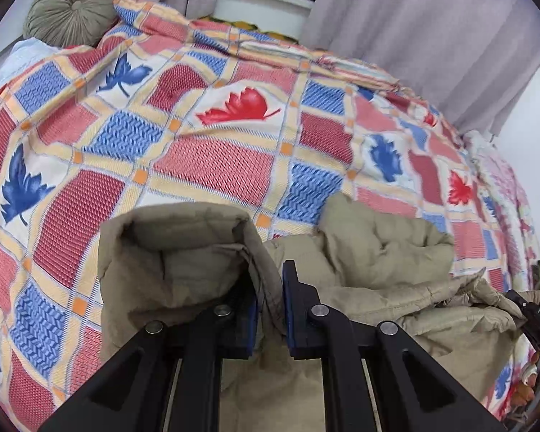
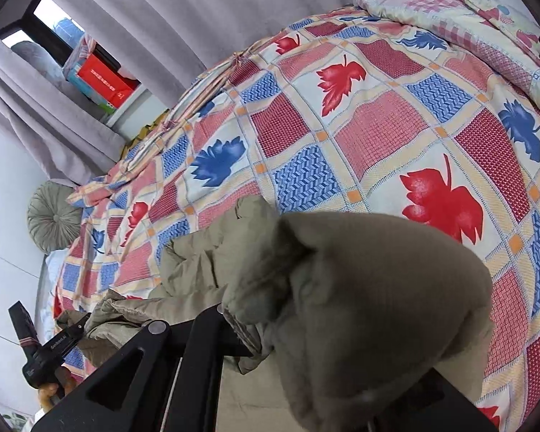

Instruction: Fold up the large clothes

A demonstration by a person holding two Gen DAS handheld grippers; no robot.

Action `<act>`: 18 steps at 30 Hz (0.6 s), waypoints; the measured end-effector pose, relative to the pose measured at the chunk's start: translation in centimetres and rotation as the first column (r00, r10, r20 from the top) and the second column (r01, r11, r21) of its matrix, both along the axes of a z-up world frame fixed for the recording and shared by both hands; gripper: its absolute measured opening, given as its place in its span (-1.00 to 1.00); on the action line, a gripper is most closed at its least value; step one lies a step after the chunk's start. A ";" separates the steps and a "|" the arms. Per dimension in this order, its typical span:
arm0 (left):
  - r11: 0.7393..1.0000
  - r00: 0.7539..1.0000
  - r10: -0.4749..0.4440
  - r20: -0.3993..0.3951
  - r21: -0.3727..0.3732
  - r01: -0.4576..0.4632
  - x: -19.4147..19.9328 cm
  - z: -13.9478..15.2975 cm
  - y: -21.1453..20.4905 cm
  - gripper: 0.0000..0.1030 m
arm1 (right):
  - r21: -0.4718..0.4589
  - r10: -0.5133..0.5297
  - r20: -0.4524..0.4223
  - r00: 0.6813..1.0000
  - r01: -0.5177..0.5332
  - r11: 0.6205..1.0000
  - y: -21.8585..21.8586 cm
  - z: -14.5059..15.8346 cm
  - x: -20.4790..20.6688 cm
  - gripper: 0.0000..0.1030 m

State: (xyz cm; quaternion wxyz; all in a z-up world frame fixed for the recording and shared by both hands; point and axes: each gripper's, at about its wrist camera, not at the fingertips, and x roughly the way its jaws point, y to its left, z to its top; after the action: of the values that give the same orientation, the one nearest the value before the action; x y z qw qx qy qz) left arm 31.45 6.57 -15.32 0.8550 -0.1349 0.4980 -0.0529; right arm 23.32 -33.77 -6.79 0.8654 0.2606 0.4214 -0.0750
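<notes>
Both claws are loaded, and the garment is a padded khaki jacket (image 1: 388, 252), bunched on the near part of the bed, on the patchwork leaf-print bedspread (image 1: 212, 144). My left claw (image 1: 270, 309) is clamped on a thin edge of the jacket: a fold of fabric runs down between the blue pads, and what looks like a cuff or sleeve opening stands up just left of it, held open by the pinch. In the right wrist view my right claw (image 2: 255, 338) is mostly buried under a fat roll of the same khaki padding; I can see cloth pinched at the left finger, so I read it as closed on the jacket, though the far finger is hidden. Each claw shows at the edge of the other's view, so the two grips sit well apart along the garment, which makes sense for spreading it flat before any fold. Most of the jacket is crumpled between them, so I judge the folding proper not yet begun. A round pleated cushion (image 1: 75, 7) sits at the head of the bed, clear of the work. Risk: padded fabric slipping from such a shallow pinch.
</notes>
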 end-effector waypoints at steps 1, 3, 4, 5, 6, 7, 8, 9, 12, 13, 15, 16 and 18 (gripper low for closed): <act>1.000 1.000 0.005 -0.014 0.017 -0.005 0.4 -0.8 -0.3 -0.74 | -0.003 -0.001 -0.010 1.000 0.001 1.000 -0.1 -0.8 0.4 -0.87; 0.999 0.999 0.025 -0.029 0.032 -0.024 0.9 -2.0 -0.6 -0.73 | -0.017 -0.006 -0.034 0.999 0.006 1.000 0.0 -2.3 1.0 -0.86; 0.999 0.999 0.031 -0.036 0.033 -0.029 1.1 -2.4 -0.7 -0.73 | -0.022 -0.011 -0.043 0.999 0.010 1.000 0.0 -2.9 1.2 -0.86; 0.999 0.999 0.032 -0.040 0.034 -0.030 1.3 -2.6 -0.7 -0.73 | -0.022 -0.017 -0.049 0.999 0.016 1.000 -0.1 -3.3 1.3 -0.82; 0.999 0.999 0.032 -0.040 0.037 -0.031 1.5 -2.7 -0.8 -0.73 | -0.016 -0.027 -0.055 0.998 0.026 1.000 -0.2 -3.7 1.3 -0.81; 0.999 0.999 0.029 -0.038 0.038 -0.027 1.5 -2.7 -0.8 -0.72 | -0.008 -0.031 -0.058 0.998 0.031 0.999 -0.3 -3.9 1.3 -0.79; 0.999 0.999 0.025 -0.035 0.040 -0.023 1.5 -2.5 -0.8 -0.66 | 0.001 -0.032 -0.057 0.998 0.032 0.999 -0.3 -4.0 1.3 -0.78; 0.999 0.999 0.019 -0.030 0.041 -0.017 1.4 -2.4 -0.8 -0.47 | 0.003 -0.029 -0.056 0.998 0.029 1.000 -0.4 -3.9 1.3 -0.77; 0.998 1.000 0.028 0.014 0.051 -0.029 0.7 -1.2 -0.4 0.83 | 0.013 -0.005 -0.046 0.999 0.005 1.000 -0.4 -3.4 1.2 -0.53; 0.998 0.999 0.031 0.033 0.061 -0.033 0.4 -0.7 -0.3 0.87 | 0.020 0.003 -0.042 0.999 -0.002 1.000 -0.5 -3.2 1.2 -0.46; 0.998 1.000 0.011 0.026 0.065 -0.013 0.3 -0.2 -0.3 0.87 | 0.014 0.002 -0.036 0.999 -0.001 1.000 -0.4 -2.7 1.1 -0.24; 0.998 1.000 0.002 0.016 0.070 -0.004 0.1 -0.1 -0.4 0.87 | 0.014 -0.005 -0.034 0.999 0.006 1.000 -0.5 -2.5 1.0 -0.21; 0.997 1.000 -0.007 0.014 0.079 0.006 -0.5 0.1 -0.4 0.87 | 0.039 -0.020 -0.027 0.999 0.021 0.999 -0.6 -2.4 0.8 -0.18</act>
State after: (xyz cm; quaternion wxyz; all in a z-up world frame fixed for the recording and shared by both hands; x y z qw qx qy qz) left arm 30.96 6.18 -15.27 0.8630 -0.0992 0.4940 -0.0370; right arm 24.10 -34.41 -9.19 0.8537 0.2807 0.4315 -0.0790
